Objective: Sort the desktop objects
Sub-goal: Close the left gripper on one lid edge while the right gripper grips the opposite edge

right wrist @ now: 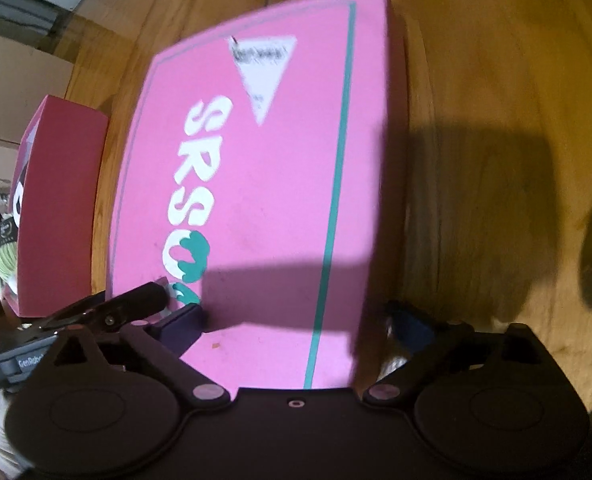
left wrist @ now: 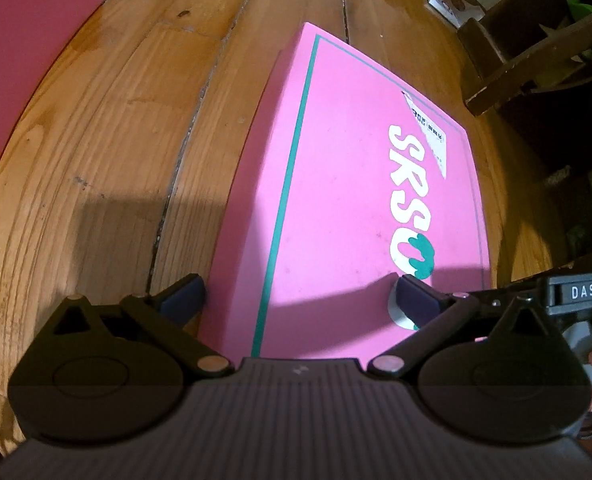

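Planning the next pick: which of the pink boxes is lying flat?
The pink box lettered SRSO lies flat between both spread hand-held grippers; the darker pink box stands upright beside it.

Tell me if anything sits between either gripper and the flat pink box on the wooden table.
Nothing visible does. The left gripper and right gripper both hang open right over the near end of the flat pink box, which lies on the wooden table.

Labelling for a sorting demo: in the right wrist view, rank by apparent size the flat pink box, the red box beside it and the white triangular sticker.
1. Flat pink box, by far the largest.
2. Red box, though it stands partly out of frame, so its real size is unsure.
3. White triangular sticker, the smallest.
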Demonstrator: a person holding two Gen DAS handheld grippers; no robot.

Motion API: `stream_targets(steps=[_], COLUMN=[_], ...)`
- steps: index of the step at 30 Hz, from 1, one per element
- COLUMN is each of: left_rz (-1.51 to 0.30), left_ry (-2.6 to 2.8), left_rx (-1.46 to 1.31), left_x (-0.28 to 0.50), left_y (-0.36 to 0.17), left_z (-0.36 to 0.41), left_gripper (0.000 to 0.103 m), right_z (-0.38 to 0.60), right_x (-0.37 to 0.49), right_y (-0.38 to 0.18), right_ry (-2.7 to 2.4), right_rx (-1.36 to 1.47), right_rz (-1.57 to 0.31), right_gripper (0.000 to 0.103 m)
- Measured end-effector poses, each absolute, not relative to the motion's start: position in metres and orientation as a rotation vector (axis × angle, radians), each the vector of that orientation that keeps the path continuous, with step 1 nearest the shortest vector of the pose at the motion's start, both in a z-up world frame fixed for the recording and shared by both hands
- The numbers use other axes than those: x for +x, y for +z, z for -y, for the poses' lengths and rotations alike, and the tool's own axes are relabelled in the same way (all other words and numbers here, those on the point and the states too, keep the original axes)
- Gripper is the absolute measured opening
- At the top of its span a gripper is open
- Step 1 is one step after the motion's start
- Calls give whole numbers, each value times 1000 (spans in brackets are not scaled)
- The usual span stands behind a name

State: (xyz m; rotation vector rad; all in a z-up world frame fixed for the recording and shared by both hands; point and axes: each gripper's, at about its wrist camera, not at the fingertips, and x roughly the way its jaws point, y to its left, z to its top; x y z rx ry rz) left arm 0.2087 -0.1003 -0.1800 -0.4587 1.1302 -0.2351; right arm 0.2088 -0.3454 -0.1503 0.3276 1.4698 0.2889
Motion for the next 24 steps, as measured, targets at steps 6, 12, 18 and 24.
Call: stream_targets(steps=[6, 12, 18, 24], left_rz=[-1116, -1094, -1105, -1094], left_ry=[-242, -240, -245, -251], left_rx=[-437, -426, -451, -407], left_x=[205, 198, 196, 192], left_y=[-180, -178, -178, -175], left_z=[97, 98, 94, 96], left_gripper=[103, 103, 103, 103], right_z=[346, 348, 347, 346], right_x=[205, 197, 191, 185], right_y=[-142, -135, -124, -118], right_ry=[287, 268, 267, 276], right_rx=[319, 334, 316, 295], right_rz=[-1460, -1465, -1472, -1491], right_gripper=[103, 103, 102, 102])
